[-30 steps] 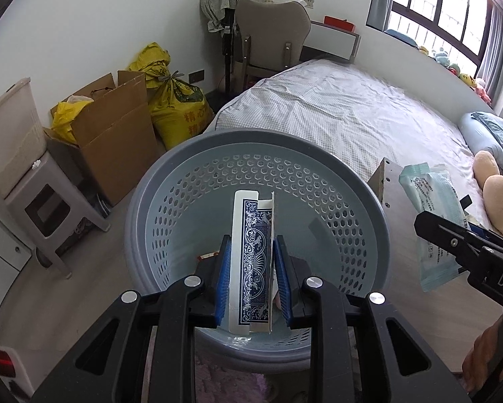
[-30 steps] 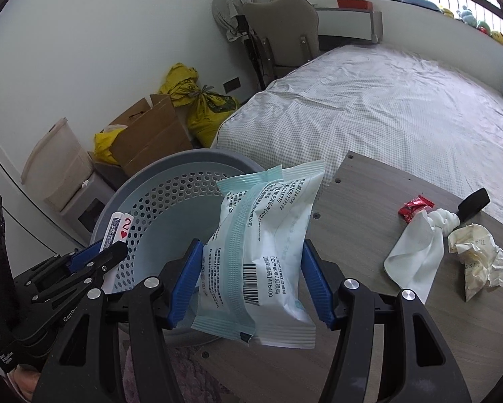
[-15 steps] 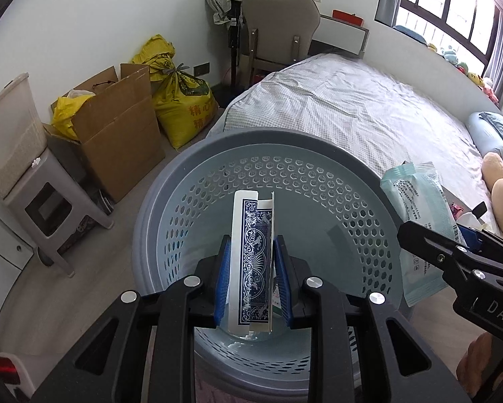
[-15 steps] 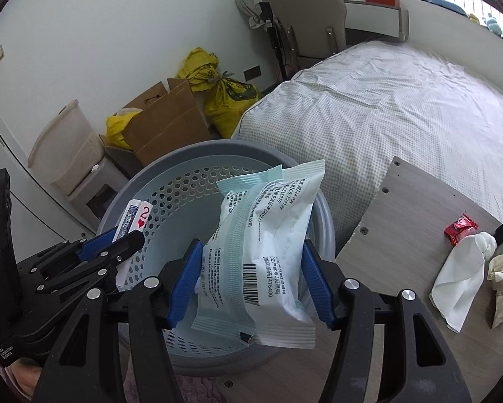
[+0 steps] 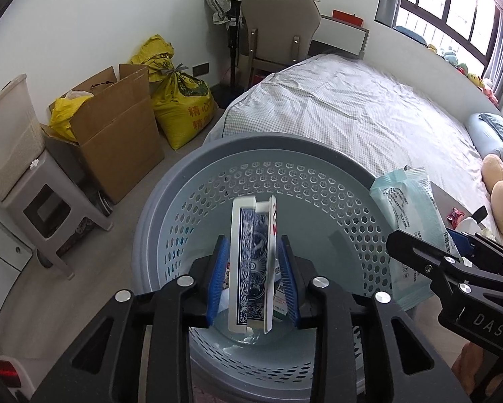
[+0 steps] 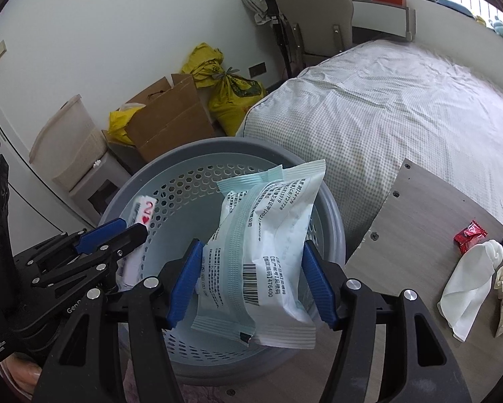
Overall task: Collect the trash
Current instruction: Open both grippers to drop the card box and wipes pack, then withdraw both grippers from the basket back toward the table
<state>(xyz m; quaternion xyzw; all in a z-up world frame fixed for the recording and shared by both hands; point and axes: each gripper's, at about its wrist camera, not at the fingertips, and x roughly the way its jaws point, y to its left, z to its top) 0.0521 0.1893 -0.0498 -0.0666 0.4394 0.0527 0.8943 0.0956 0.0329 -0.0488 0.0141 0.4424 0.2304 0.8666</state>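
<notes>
Jaws clamped both sides: left gripper on playing cards, right gripper on wipes pack. Basket directly below both loads; pack's long axis runs fwd along fingers.

**Two wrist views over one basket**

Both fisheye cameras look forward and down, close above the basket. They share its interior, boxes at 10 o'clock and bed at 1 o'clock; each view catches the other gripper.
</notes>
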